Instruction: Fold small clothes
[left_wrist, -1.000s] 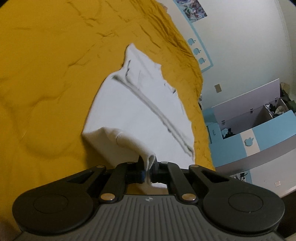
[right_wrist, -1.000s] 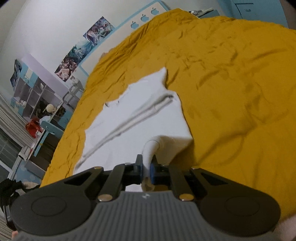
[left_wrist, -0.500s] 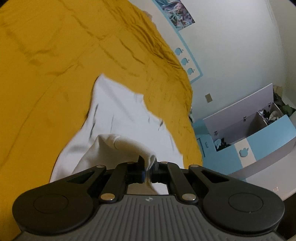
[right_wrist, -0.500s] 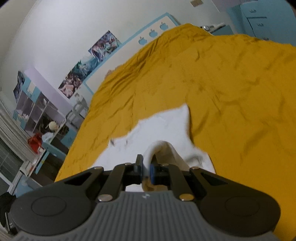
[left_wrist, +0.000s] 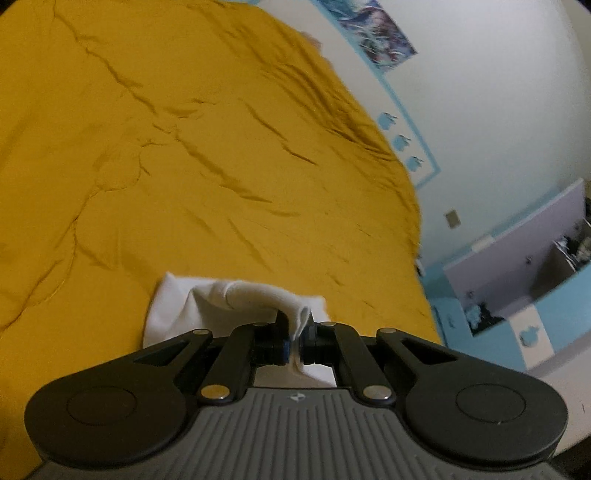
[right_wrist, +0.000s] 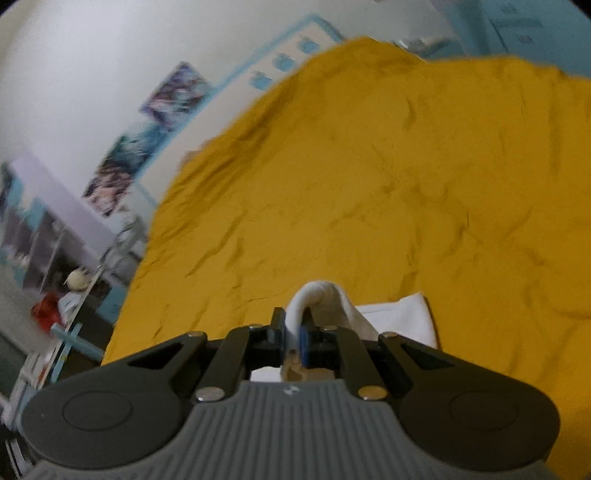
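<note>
Both the left gripper (left_wrist: 294, 334) and right gripper (right_wrist: 293, 334) pinch a corner of the white garment (left_wrist: 236, 299), which trails beneath and behind their fingers over the yellow bed (left_wrist: 184, 147).

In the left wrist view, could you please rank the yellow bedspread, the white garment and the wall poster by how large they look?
1. yellow bedspread, fills most of the frame
2. white garment, partly hidden behind the gripper
3. wall poster, though it is farther away, so its true size is unsure

White garment (left_wrist: 177, 314), bunched and lifted off the yellow bedspread (left_wrist: 221, 166)
</note>
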